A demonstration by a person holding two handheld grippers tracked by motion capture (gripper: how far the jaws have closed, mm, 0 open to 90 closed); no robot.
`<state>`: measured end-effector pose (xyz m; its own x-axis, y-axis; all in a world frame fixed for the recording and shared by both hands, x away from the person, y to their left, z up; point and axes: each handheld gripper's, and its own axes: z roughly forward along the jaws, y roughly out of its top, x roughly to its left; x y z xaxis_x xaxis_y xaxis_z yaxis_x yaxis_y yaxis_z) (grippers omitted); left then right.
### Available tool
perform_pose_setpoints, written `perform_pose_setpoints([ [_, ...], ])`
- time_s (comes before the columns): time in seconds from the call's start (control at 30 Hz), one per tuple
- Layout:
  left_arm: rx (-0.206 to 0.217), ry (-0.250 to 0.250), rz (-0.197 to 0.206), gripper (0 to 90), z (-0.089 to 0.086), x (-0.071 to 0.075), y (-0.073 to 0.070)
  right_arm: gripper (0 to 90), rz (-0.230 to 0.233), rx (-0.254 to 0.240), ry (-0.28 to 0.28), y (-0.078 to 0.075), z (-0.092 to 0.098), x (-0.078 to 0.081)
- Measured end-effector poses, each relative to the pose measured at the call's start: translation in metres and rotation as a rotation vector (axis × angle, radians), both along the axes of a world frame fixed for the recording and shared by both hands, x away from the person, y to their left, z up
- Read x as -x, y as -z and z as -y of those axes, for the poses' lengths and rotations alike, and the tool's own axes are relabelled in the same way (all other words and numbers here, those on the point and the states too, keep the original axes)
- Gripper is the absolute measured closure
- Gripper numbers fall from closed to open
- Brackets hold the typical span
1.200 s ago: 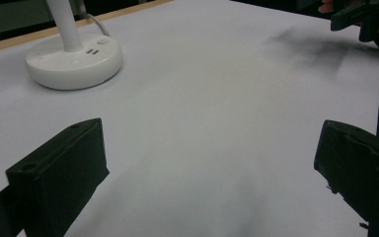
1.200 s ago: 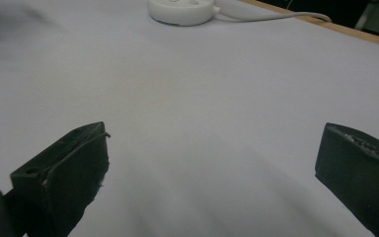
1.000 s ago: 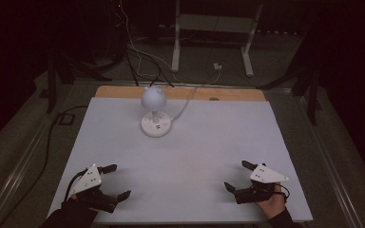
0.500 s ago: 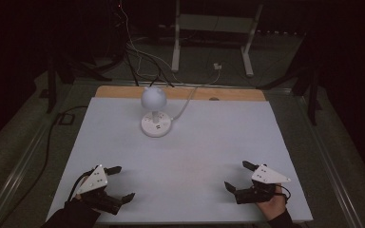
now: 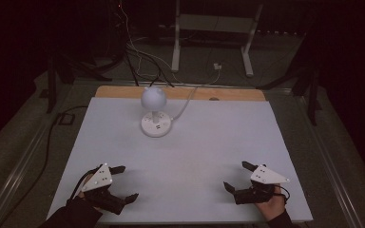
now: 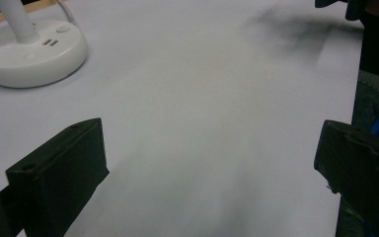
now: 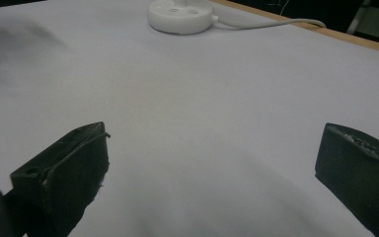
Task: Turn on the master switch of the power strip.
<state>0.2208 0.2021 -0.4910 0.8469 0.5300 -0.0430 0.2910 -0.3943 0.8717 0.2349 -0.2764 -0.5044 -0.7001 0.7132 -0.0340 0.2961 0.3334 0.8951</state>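
Observation:
A small white desk lamp [image 5: 154, 100] with a round base [image 5: 155, 125] stands toward the far middle of the white table [image 5: 209, 142]. Its base [image 6: 32, 52] lies at the upper left of the left gripper view, and its base [image 7: 180, 15] lies at the top of the right gripper view. My left gripper [image 5: 126, 183] rests open near the front left edge, nothing between its jaws. At the front right, my right gripper [image 5: 236, 175] is open too and holds nothing.
A white cable [image 5: 190, 97] runs from the lamp base over the table's wooden back edge [image 5: 228, 93] to a plug on the floor. A metal stand [image 5: 212, 28] and more cables lie beyond the table. A dark sleeve [image 6: 375, 44] edges the left gripper view.
My left gripper has drifted slightly toward the front edge of the table. The right gripper and the lamp have stayed where they were.

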Motion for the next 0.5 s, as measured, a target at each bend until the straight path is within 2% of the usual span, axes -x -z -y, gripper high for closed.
perform_pose_setpoints([
  [0.5, -0.021, 0.029, 0.003, 0.1, 0.005, -0.006, -0.017, 0.0, -0.002, -0.007, 0.001, -0.001, 0.001, 0.000],
])
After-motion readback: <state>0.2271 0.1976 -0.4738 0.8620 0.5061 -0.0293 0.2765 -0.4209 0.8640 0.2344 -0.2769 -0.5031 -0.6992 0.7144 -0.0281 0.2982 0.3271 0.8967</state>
